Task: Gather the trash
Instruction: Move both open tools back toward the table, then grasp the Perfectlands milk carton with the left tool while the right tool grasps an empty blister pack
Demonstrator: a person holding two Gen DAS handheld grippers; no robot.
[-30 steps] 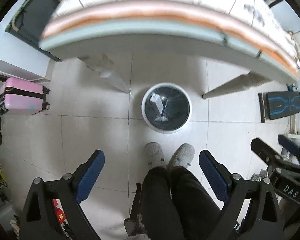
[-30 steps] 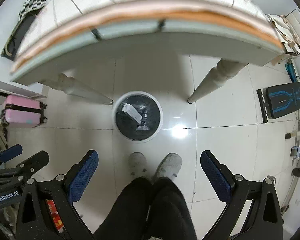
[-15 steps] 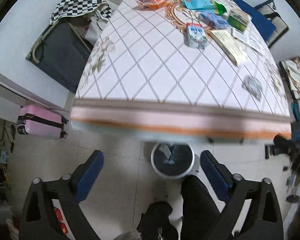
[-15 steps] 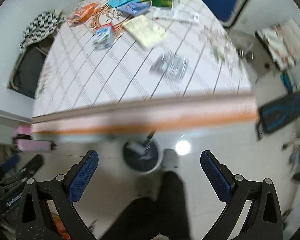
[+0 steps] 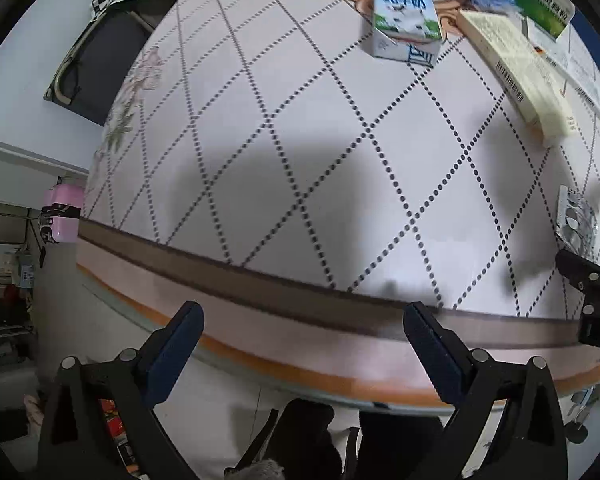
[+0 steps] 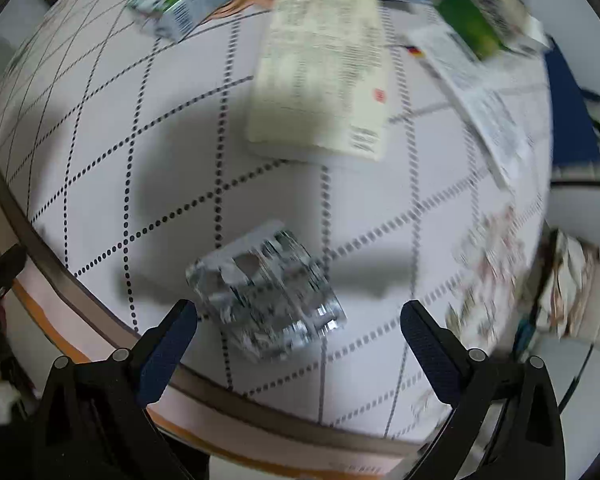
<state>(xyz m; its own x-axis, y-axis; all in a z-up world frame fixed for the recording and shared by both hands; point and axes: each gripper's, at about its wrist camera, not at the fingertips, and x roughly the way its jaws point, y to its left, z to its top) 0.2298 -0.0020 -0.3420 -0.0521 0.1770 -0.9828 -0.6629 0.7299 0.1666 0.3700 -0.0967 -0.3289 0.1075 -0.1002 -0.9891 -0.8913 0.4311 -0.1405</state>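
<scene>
Trash nearest the right gripper [image 6: 299,312] is a silvery, used blister pack [image 6: 266,294], lying on the tablecloth [image 6: 180,152] close to the table's near edge, just beyond and between the blue pads, which do not touch it. A second ago both cameras looked down at the floor bin under the table, with the person's shoes beside it; now both look onto the tabletop, so both hands have swung up from the bin to fetch the next piece. The right jaws have just been closing a little from their widest, with nothing held between them. The left gripper [image 5: 302,314] is spread fully wide and empty, over the table's brown and orange border [image 5: 300,304].

My judgement is that the blister pack is the next pick for the right hand.

Farther on lie a flat cream box [image 6: 320,76], a milk carton [image 5: 404,20], a printed leaflet [image 6: 484,100] and a green box [image 5: 546,2], with a blue wrapper behind.

The bin is now out of sight below the table. The right view is smeared by motion, so the print on the boxes cannot be read. In the left view the blister pack [image 5: 576,220] is cut off at the right rim.
</scene>
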